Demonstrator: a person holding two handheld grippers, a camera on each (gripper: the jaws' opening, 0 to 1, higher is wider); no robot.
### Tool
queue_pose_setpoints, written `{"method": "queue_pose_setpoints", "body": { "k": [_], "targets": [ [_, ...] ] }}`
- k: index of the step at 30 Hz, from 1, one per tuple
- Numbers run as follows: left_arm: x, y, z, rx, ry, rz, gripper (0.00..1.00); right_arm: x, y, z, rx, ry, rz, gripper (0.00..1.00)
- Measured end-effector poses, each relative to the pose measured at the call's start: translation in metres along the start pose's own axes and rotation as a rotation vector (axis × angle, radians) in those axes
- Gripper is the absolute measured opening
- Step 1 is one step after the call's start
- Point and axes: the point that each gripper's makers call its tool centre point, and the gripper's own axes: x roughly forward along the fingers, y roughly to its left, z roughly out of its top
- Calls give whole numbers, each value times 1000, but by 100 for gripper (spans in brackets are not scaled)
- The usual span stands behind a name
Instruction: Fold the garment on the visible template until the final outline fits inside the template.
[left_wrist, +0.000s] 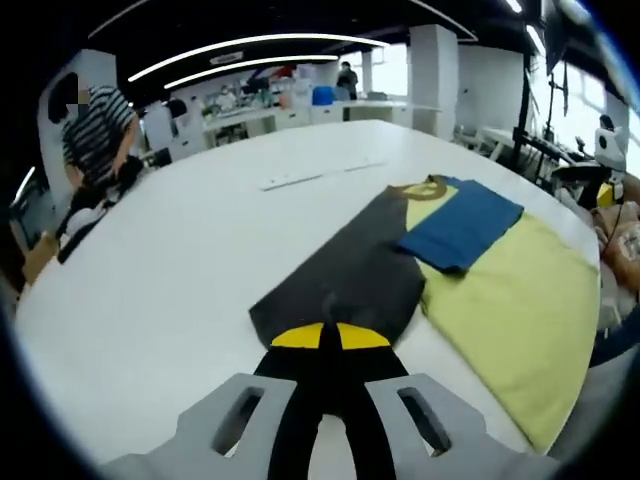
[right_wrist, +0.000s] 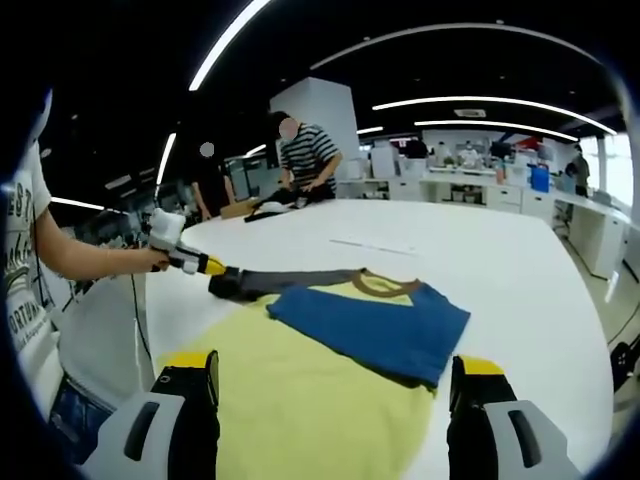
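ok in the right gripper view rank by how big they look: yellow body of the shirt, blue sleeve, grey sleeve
1. yellow body, though it lies nearest the camera
2. blue sleeve
3. grey sleeve, farther off, its end pinched in the left tongs

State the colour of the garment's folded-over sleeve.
Blue sleeve on a yellow garment; clearest in the right gripper view.

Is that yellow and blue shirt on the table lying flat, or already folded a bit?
Partly folded: the shirt has its blue sleeve laid across its yellow body, and the left gripper is shut on the dark sleeve.
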Motion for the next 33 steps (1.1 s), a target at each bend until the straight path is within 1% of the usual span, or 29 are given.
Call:
{"method": "queue_pose_setpoints", "body": {
  "k": [2,7,8,11,12,14,17,18,19,22,23,25,26,27,29,30,33],
  "targets": [
    [-9,9,8,-24,-51,45,1,2,2,0,-3,1,5,95],
    [-25,27,15,-72,-102,134,1,5,5,2,-4,-5,21,95],
    [-30,31,18,-77,-124,156,1,5,5,2,-4,-4,23,95],
    [-40,37,20,-77,-139,200,1,6,6,2,-6,-5,26,95],
    [-42,38,20,-80,-142,206,1,6,6,2,-6,-4,27,95],
    [-46,43,19,-100,-149,235,1,5,5,2,-7,-3,29,95],
    [-56,58,17,-128,-162,324,1,5,4,1,-5,-4,27,95],
    [-58,61,17,-137,-166,343,1,5,4,1,-3,-4,26,95],
    [-61,67,15,-152,-169,370,1,5,4,0,-2,-4,25,95],
    [-64,76,9,-171,-164,411,1,4,3,-1,0,-1,24,95],
    [-66,81,5,-195,-160,438,1,4,2,-2,3,-1,23,95],
    [-68,88,-3,-255,-158,467,1,4,2,-3,5,1,21,95],
    [-69,92,-7,-291,-158,487,1,4,2,-3,4,1,20,95],
    [-70,97,-13,-310,-152,514,1,4,1,-3,5,0,19,95],
    [-70,100,-21,-312,-139,529,1,3,0,-3,7,-1,15,95],
    [-70,102,-27,-314,-126,545,1,3,-1,-3,8,-2,13,95],
    [-68,107,-42,-377,-108,562,1,1,-2,-2,12,-3,6,95]
  ]
}}
